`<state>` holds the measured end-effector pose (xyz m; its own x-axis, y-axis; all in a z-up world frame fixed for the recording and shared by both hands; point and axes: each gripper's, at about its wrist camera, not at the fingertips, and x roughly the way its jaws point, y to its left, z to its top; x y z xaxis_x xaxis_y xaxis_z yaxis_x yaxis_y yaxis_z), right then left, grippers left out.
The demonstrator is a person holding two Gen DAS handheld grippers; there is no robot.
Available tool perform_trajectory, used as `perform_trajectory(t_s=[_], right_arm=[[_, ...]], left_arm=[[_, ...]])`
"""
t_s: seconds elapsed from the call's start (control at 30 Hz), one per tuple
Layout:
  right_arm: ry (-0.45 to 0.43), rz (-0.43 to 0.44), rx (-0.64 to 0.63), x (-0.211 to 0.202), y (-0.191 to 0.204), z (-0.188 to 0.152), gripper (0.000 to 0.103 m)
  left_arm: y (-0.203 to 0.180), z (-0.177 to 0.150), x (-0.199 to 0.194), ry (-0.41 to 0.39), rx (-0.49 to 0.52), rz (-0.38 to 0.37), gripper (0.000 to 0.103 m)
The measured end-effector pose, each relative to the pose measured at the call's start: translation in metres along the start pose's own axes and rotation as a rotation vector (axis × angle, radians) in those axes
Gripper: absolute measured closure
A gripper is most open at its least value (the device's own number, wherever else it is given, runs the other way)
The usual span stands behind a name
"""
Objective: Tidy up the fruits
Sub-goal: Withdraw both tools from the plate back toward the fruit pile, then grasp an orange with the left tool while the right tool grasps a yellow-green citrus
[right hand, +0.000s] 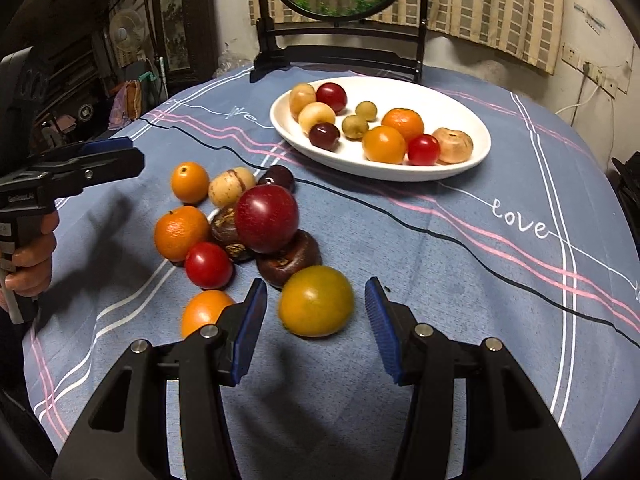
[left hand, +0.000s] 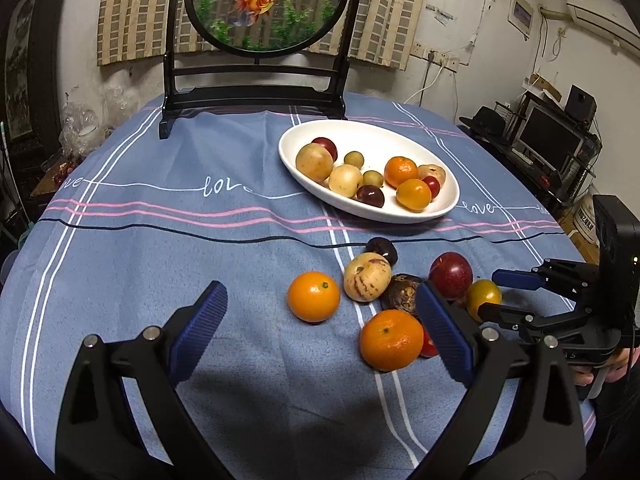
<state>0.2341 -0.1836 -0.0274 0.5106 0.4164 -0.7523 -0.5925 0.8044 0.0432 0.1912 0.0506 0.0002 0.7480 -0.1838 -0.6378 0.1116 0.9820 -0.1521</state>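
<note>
My right gripper is open low over the blue cloth, its blue pads on either side of a yellow-green tomato without touching it. In the left wrist view the same gripper brackets that tomato from the right. Just beyond lies a loose cluster: a red plum, oranges, a red tomato, brown passion fruits and a pale striped fruit. My left gripper is open wide and holds nothing, with an orange lying ahead between its fingers. A white oval plate holds several fruits.
A round goldfish screen on a black stand stands at the back of the table behind the plate. A person's hand grips the left gripper's handle at the left. The table edge curves away on the right, with a monitor past it.
</note>
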Motion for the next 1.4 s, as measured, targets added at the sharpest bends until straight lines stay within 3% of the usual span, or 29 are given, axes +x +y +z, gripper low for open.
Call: perform_trajectory(t_s=[0.33, 0.47, 0.7, 0.8, 0.87, 0.97, 1.3, 1.4], right_arm=[[0.031, -0.007, 0.004, 0.011, -0.001, -0.004, 0.051], [0.029, 0.002, -0.001, 0.01, 0.0, -0.004, 0.061], [0.004, -0.012, 0.095, 0.003, -0.019, -0.001, 0.061], [0.015, -0.019, 0.114, 0.004, -0.023, -0.002, 0.061], [0.018, -0.024, 0.112, 0.005, -0.023, -0.002, 0.061], [0.019, -0.028, 0.108, 0.005, -0.022, -0.001, 0.061], [0.029, -0.033, 0.106, 0.007, -0.021, -0.002, 0.061], [0.029, -0.033, 0.105, 0.008, -0.021, -0.002, 0.061]], left_arm=[[-0.007, -0.004, 0.002, 0.008, 0.04, 0.009, 0.006], [-0.011, -0.006, 0.004, 0.02, 0.065, 0.001, 0.006], [-0.04, -0.02, 0.004, 0.057, 0.226, -0.112, 0.007], [-0.051, -0.026, 0.005, 0.062, 0.285, -0.131, 0.016], [-0.052, -0.028, 0.01, 0.09, 0.291, -0.147, 0.033], [-0.047, -0.029, 0.018, 0.136, 0.262, -0.157, 0.048], [-0.034, -0.029, 0.03, 0.174, 0.186, -0.154, 0.048], [-0.031, -0.03, 0.035, 0.203, 0.164, -0.173, 0.056]])
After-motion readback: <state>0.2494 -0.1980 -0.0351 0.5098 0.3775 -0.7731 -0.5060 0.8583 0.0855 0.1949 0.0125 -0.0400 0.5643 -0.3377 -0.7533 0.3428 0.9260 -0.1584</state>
